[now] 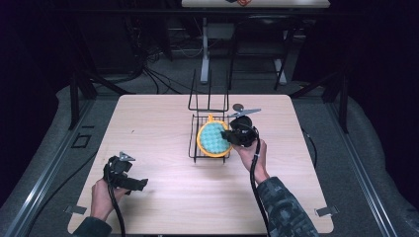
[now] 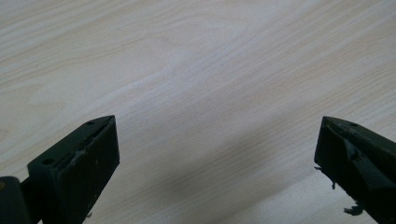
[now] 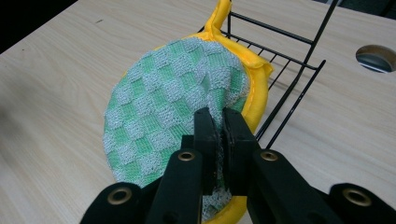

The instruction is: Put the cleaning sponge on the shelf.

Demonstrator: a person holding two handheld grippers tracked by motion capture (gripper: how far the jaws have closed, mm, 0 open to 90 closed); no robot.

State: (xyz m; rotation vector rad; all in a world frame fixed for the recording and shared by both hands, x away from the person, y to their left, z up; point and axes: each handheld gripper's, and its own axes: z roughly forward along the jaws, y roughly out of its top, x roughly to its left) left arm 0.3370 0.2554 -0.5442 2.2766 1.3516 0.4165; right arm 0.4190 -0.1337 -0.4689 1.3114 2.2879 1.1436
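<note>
Resting pinched between right tongs (image 3: 218,122): pot holder (image 3: 168,116)

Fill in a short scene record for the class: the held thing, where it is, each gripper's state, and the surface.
Held thing: round pad, green checked face, yellow rim
Place: over the black wire rack, near mid-table
Right gripper: shut on the pad's edge
Left gripper: open, nothing between the jaws, over bare wood
Surface: pale wood table
Also: round hole in the tabletop beyond the rack
</note>
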